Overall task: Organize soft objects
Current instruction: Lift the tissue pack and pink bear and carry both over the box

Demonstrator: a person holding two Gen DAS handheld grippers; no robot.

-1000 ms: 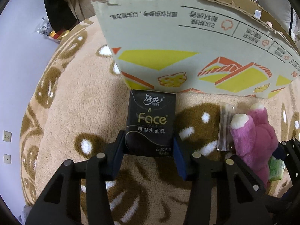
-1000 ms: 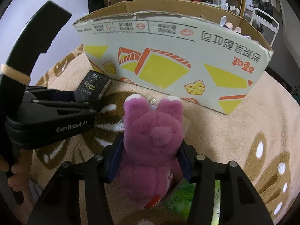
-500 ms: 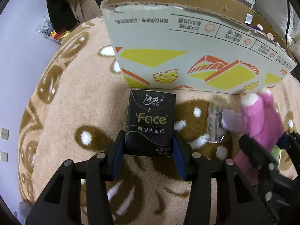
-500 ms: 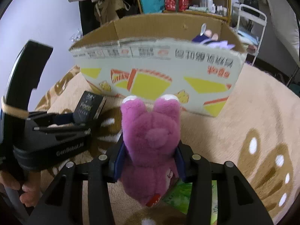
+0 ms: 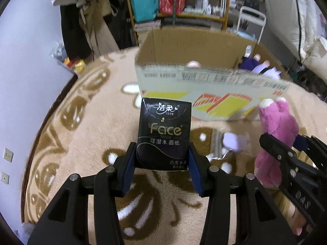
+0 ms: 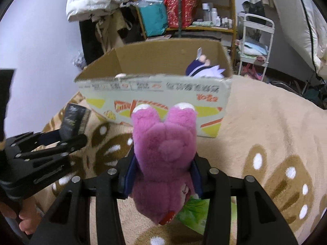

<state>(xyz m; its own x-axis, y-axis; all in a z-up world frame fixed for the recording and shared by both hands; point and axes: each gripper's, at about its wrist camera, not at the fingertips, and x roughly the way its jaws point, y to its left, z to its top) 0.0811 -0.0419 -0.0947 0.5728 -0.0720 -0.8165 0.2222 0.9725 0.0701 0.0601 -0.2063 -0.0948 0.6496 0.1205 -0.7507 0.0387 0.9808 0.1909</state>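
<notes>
My left gripper (image 5: 162,163) is shut on a black "Face" tissue pack (image 5: 164,132), held up above the beige patterned blanket (image 5: 92,132). My right gripper (image 6: 163,173) is shut on a pink plush bear (image 6: 163,153), also lifted. Each shows in the other view: the bear at the right (image 5: 276,138), the tissue pack at the left (image 6: 74,122). An open cardboard box (image 5: 204,83) stands just beyond both, also in the right wrist view (image 6: 155,94). A purple-and-white plush (image 6: 204,69) lies inside it.
A small lilac item and a clear plastic piece (image 5: 233,143) lie on the blanket between the grippers. A green packet (image 6: 194,214) lies under the bear. Shelves (image 6: 184,10), hanging clothes and a white cart (image 6: 255,40) stand behind the box.
Both grippers have risen with their loads. The box's open top and inside now show, where before only its front wall did.
</notes>
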